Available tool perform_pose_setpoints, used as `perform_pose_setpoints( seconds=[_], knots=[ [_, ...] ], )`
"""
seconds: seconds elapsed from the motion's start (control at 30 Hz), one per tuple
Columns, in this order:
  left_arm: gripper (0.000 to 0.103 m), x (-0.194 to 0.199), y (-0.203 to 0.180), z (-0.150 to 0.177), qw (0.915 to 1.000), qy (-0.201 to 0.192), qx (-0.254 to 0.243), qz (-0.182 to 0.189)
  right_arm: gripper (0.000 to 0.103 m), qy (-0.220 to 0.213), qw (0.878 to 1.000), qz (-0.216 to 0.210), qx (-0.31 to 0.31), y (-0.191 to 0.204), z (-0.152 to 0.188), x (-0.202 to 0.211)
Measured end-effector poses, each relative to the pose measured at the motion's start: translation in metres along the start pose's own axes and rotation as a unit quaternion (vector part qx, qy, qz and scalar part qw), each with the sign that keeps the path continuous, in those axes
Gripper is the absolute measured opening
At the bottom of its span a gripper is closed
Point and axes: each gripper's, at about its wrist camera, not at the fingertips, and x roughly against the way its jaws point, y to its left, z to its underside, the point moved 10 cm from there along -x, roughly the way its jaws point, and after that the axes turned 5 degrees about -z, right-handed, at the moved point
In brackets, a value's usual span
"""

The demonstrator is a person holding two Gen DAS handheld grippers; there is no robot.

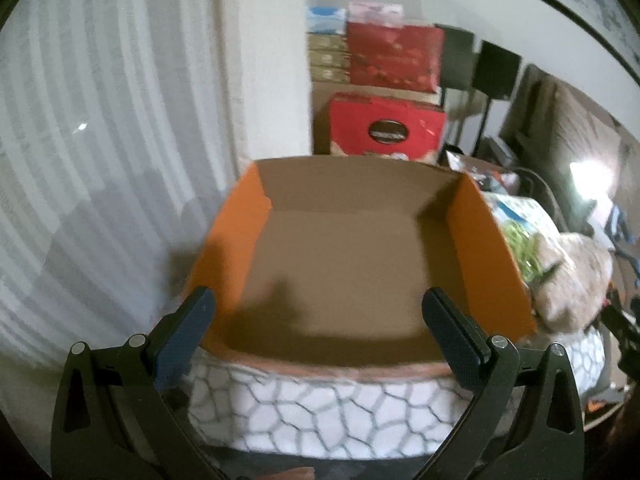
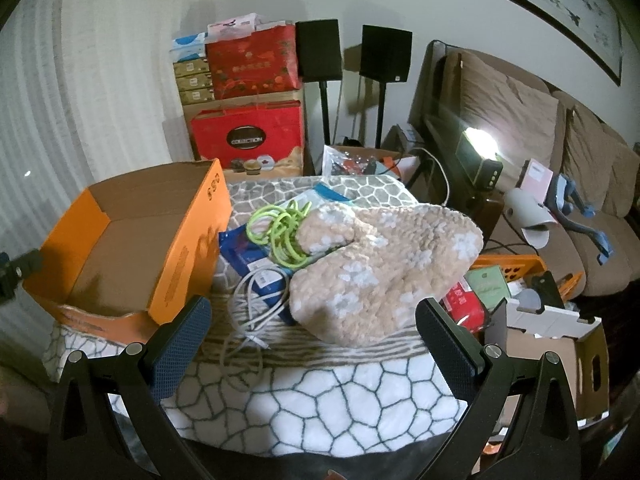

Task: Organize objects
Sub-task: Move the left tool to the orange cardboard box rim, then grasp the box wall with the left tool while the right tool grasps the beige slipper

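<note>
A: Where does the orange cardboard box (image 2: 132, 248) sit?

B: Open-topped and bare inside, on the patterned blanket (image 2: 320, 408), at the left. Just beside it lie a green coiled cable (image 2: 280, 232), a blue packet (image 2: 244, 256), a grey cable (image 2: 256, 308) and a pair of fuzzy beige slippers (image 2: 384, 268).

A: And the tongs?

B: The left gripper (image 1: 320, 336) hangs spread wide over the box's near rim, holding nothing. The right gripper (image 2: 312, 340) is likewise spread and empty, near the slippers. Behind stand red gift boxes (image 2: 248, 136).
</note>
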Motion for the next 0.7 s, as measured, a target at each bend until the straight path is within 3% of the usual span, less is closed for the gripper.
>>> perform_pose_setpoints(
  seconds=[0.17, 0.33, 0.7],
  knots=[
    [0.103, -0.024, 0.044, -0.018, 0.9992, 0.005, 0.038, -0.01, 0.103, 0.0, 1.0, 0.009, -0.003, -0.008, -0.005, -0.005],
    [0.103, -0.052, 0.075, -0.028, 0.9984, 0.02, 0.045, -0.027, 0.103, 0.006, 1.0, 0.019, -0.01, -0.024, -0.013, -0.015],
    [0.103, -0.106, 0.092, -0.031, 0.997, 0.07, 0.02, -0.028, 0.103, 0.028, 0.998, 0.047, -0.031, -0.076, -0.032, -0.043]
  ],
)
